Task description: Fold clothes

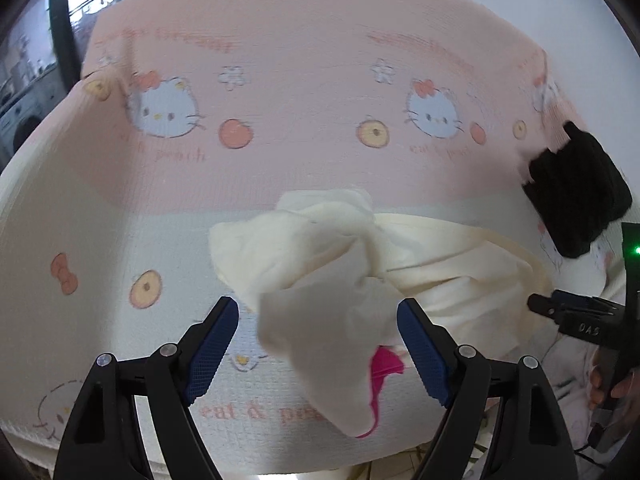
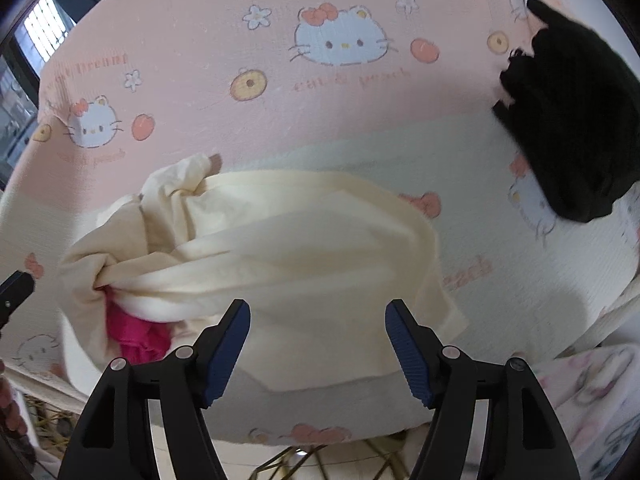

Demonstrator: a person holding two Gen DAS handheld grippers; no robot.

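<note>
Cream garment [image 2: 280,240] crumpled on a cartoon-cat cover [image 2: 280,92]

Cover lettering reads "Sweet Dream" and "eat & peach". Both the left gripper [image 1: 318,344] and right gripper [image 2: 318,344] have jaws spread, gripping nothing, over the garment. A black garment [image 2: 572,120] lies apart.

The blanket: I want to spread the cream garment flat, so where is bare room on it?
Free: the pink band of the blanket beyond the cream garment, and the white stretch between it and the black garment. Crowded: the near edge, where the bunched cream cloth and pink cloth lie under both open claws.
</note>
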